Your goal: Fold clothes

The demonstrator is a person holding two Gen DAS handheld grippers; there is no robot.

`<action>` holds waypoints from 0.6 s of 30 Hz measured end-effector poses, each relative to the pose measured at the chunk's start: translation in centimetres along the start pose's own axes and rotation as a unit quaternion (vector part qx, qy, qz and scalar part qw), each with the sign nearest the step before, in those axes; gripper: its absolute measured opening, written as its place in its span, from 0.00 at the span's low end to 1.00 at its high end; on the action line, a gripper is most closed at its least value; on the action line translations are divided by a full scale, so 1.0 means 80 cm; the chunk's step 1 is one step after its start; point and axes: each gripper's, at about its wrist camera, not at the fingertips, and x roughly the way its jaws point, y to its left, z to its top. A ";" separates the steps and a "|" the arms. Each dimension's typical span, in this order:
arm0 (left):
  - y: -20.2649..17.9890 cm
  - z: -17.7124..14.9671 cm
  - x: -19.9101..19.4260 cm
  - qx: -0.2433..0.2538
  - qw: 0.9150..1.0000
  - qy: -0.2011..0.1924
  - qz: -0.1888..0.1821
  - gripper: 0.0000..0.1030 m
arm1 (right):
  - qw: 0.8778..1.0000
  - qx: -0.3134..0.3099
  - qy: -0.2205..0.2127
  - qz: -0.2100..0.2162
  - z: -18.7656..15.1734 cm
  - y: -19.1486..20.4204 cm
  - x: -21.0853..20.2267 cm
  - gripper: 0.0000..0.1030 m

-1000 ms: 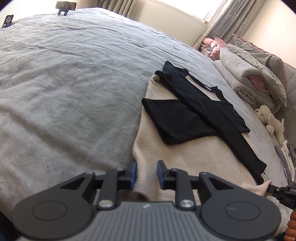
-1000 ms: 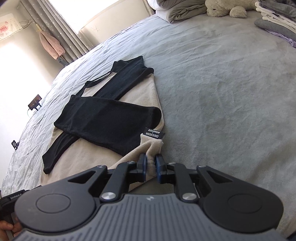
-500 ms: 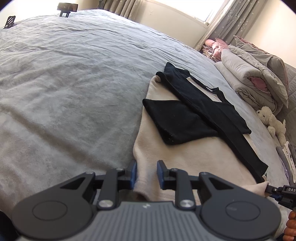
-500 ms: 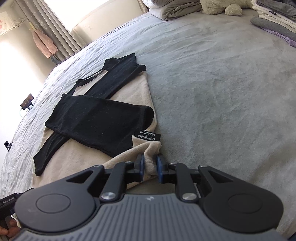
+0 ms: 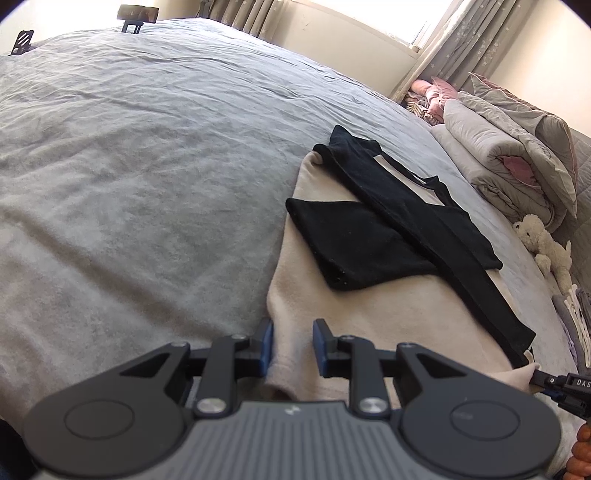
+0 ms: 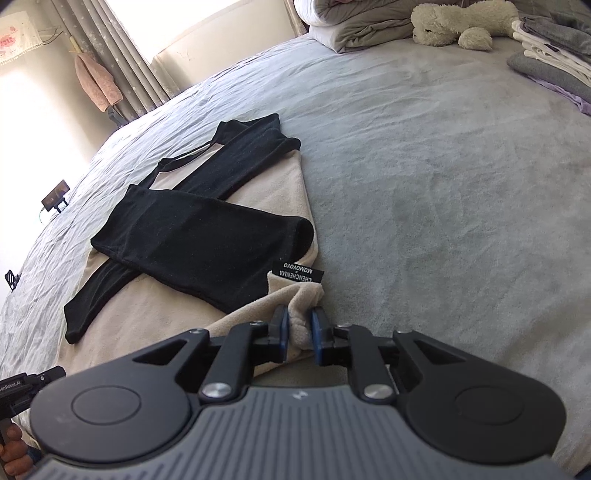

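- The left gripper (image 5: 291, 341) is straddling the near left hem corner of the beige fleece top with black sleeves (image 5: 388, 306); its blue-padded jaws are standing apart, with cloth between them but not visibly pinched.
- Ahead of it, the top is lying flat on the grey, softly creased bedspread (image 5: 147, 166), and both black sleeves are lying crossed over the chest, so the sleeve folds appear done.
- My judgement is that the body is waiting to be folded, hem toward collar.
- The right gripper (image 6: 299, 334) is clamping the bunched right hem corner, jaws drawn in on the thick, nappy cloth.
- Just ahead of it, a black woven label (image 6: 297, 272) with white lettering is sticking up from the hem.
- Far to its right, a cream plush toy (image 6: 458, 22) and a folded clothes stack (image 6: 550, 55) are sitting.
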 end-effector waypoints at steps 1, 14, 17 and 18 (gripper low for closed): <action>0.000 0.000 0.000 0.000 1.000 0.000 0.000 0.16 | 1.000 -0.005 -0.005 0.000 0.000 0.002 -0.001 0.14; 0.002 0.002 -0.001 -0.005 1.000 0.002 -0.001 0.11 | 1.000 -0.013 -0.003 -0.011 0.000 0.004 0.001 0.14; -0.001 0.002 0.001 -0.001 1.000 0.002 0.004 0.11 | 1.000 -0.009 -0.004 -0.007 0.001 0.003 -0.002 0.14; -0.002 0.002 0.001 0.001 1.000 0.001 0.006 0.11 | 1.000 -0.010 -0.005 -0.007 0.000 0.003 -0.002 0.14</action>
